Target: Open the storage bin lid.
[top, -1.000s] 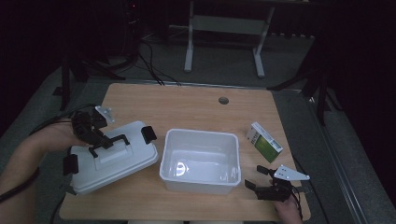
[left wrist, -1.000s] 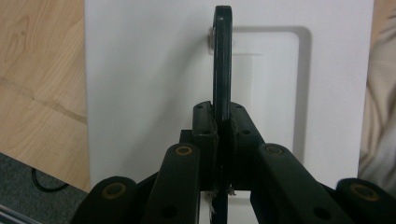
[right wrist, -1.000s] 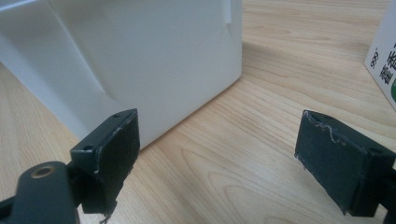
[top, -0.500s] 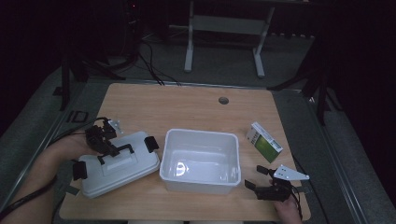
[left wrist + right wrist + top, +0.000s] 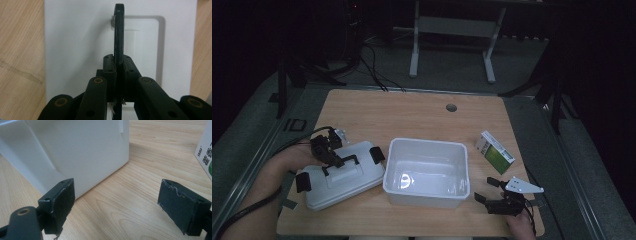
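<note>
One lid [image 5: 339, 177], one handle [image 5: 118, 30] (clamped by left gripper [image 5: 119, 65]), one tub [image 5: 427, 170].

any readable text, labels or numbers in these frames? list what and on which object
Green and white carton: printing on its white end, too small to read in the high view.
Same carton at the right gripper view's right edge: cut-off characters, possibly digits and non-Latin script, not legible enough to quote.
White lid, white bin, table, both grippers: no lettering visible.
</note>
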